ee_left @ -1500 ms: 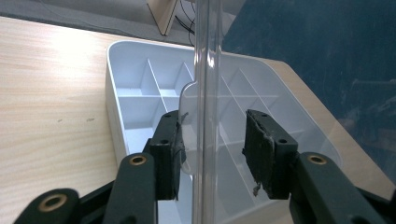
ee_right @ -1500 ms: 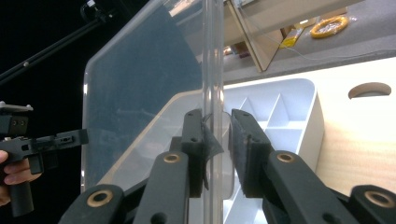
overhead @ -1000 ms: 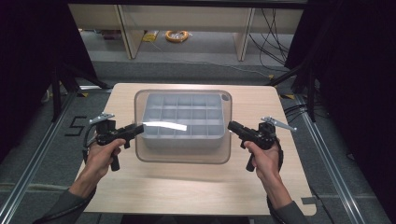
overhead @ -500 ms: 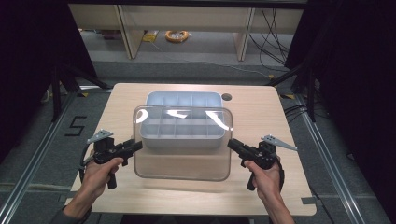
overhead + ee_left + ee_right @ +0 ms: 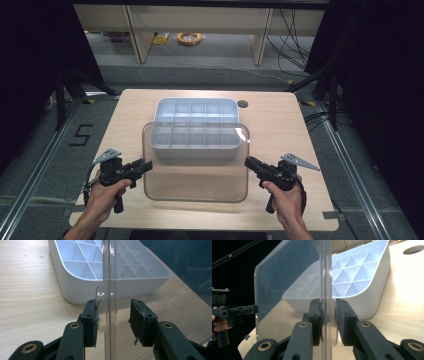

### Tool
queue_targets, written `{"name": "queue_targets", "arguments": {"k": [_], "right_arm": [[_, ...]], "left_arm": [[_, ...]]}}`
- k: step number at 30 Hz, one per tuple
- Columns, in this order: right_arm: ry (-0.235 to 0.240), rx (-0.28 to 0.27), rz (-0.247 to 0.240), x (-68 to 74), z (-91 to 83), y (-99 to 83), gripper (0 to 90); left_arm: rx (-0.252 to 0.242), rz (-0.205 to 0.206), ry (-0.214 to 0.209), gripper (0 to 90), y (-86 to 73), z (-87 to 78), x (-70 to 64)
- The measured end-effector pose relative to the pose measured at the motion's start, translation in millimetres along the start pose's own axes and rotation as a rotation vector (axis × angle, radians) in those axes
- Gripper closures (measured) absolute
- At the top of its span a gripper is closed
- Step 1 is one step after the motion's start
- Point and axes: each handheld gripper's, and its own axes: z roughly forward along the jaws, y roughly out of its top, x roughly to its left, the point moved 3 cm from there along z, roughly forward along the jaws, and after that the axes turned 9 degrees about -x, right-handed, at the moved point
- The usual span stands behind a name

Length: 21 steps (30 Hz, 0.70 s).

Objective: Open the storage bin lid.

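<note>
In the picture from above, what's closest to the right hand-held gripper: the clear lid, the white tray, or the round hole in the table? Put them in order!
1. Clear lid, just left of the right hand-held gripper.
2. White tray, middle of the table.
3. Round hole, at the far edge.

Your desk (image 5: 295,130): light wood, round hole (image 5: 243,104) near far edge. Floor beyond it: orange cable coil (image 5: 189,38) by shelf legs; "5" marking (image 5: 80,135) at your left.

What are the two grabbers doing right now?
Left gripper: open, jaws either side of the clear lid's edge.
Right gripper: closed on the lid's other edge.
</note>
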Motion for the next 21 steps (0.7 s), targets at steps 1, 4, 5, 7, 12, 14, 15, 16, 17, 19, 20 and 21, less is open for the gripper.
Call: {"name": "queue_targets", "arguments": {"k": [1, 4, 5, 7, 12, 14, 15, 16, 17, 19, 20, 21], "right_arm": [[0.0, 0.014, 0.043, 3.7, -3.2, -3.6, 76.1], [0.006, 0.016, 0.014, 2.2, -4.9, -6.6, 76.1], [-0.006, 0.035, 0.021, 2.5, -7.3, -7.7, 76.1], [0.003, 0.024, 0.025, 2.3, -8.8, -10.2, 76.1], [-0.005, 0.032, 0.045, 4.3, -15.0, -16.7, 76.3], [-0.007, 0.039, 0.07, 6.8, -16.4, -20.4, 76.2], [-0.007, 0.039, 0.07, 6.8, -16.4, -20.4, 76.2], [0.003, 0.039, 0.053, 5.8, -16.5, -21.7, 76.2], [0.008, 0.042, 0.063, 6.6, -18.2, -23.8, 76.2], [0.003, 0.039, 0.056, 6.1, -19.5, -25.3, 76.2], [-0.004, 0.046, 0.062, 6.8, -20.1, -26.5, 76.2], [-0.007, 0.05, 0.06, 6.9, -20.9, -27.6, 76.2]], "left_arm": [[0.002, 0.001, -0.003, 58.4, -3.1, -0.9, -0.2], [0.009, 0.003, -0.001, 58.4, -6.4, -2.2, -0.7], [0.019, 0.004, -0.009, 58.4, -9.0, -2.7, -0.9], [0.025, 0.004, -0.011, 58.5, -12.4, -3.7, -1.5], [0.035, -0.007, -0.022, 58.7, -18.4, -8.3, -2.0], [0.035, 0.002, -0.018, 58.8, -19.4, -12.2, -2.1], [0.035, 0.002, -0.018, 58.8, -19.4, -12.2, -2.1], [0.036, 0.001, -0.013, 58.8, -20.6, -13.5, -2.9], [0.042, 0.001, -0.025, 58.9, -23.0, -15.2, -2.7], [0.046, 0.001, -0.029, 59.0, -24.2, -16.1, -2.4], [0.04, -0.006, -0.02, 58.9, -27.3, -16.9, -3.0], [0.051, -0.005, -0.019, 59.0, -28.7, -17.6, -2.6]]}}
